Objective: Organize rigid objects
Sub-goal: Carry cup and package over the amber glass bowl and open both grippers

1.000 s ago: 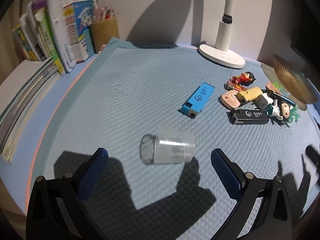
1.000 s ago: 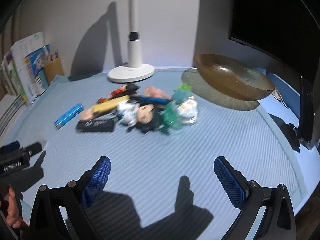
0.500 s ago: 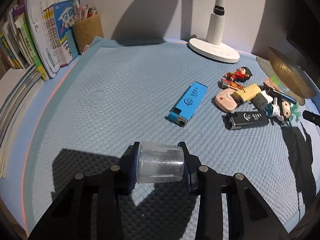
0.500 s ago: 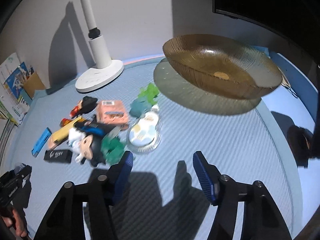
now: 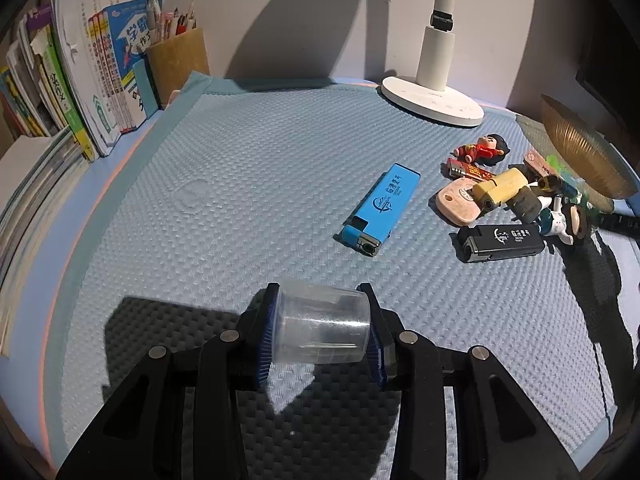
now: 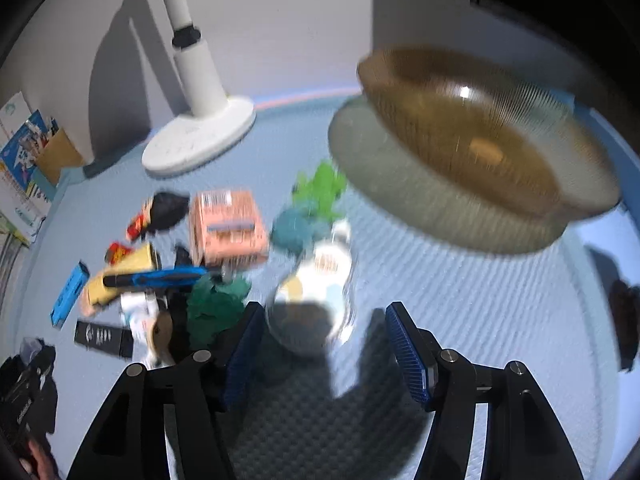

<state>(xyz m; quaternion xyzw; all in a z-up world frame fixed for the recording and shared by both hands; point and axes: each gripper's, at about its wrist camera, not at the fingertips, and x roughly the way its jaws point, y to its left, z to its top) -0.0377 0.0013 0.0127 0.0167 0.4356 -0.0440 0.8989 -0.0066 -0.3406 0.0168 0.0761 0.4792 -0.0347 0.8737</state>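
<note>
On mat (image 5: 240, 200) | lighters: one blue (image 5: 382, 209), one black (image 5: 502, 237) | one bowl (image 6: 480, 132)

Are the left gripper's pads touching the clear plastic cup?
Touching. The left wrist view shows the clear plastic cup clamped sideways between both blue pads of the left gripper, no gap visible.

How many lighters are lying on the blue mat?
2. The blue rectangular lighter lies alone mid-mat; the black rectangular lighter lies at the near edge of the toy pile, which may hide others.
</note>
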